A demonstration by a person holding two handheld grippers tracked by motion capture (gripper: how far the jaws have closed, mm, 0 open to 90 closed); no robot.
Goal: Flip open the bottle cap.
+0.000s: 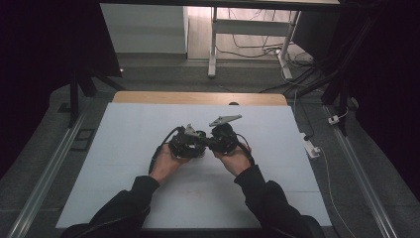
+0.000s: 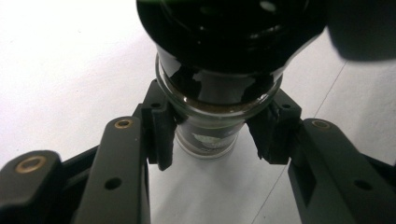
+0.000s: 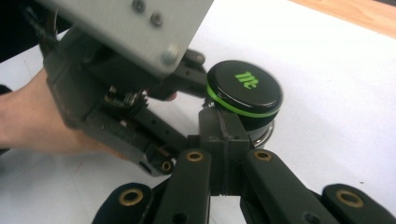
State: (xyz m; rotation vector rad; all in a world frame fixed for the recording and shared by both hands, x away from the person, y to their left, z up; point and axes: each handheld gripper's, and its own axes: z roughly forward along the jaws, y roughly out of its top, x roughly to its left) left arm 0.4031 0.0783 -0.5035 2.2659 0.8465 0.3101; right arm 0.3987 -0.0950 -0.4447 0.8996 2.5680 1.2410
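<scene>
Left hand-held gripper [image 2: 212, 140] clamped on glass jar [image 2: 210, 123] neck, mid-worktop [image 1: 148, 129]. Right hand-held gripper [image 3: 219, 140] clenched shut, just beside jar's black lid [image 3: 245, 88]. White surface open on all sides.

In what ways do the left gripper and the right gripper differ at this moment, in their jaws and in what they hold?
The left gripper has its jaws apart, clamped on the neck of a glass jar; the right gripper has its jaws pressed together with nothing between them. The left gripper grips below the jar's black lid; the right gripper's tips sit beside that lid. Both are black, hand-held, and meet over the white table.
</scene>
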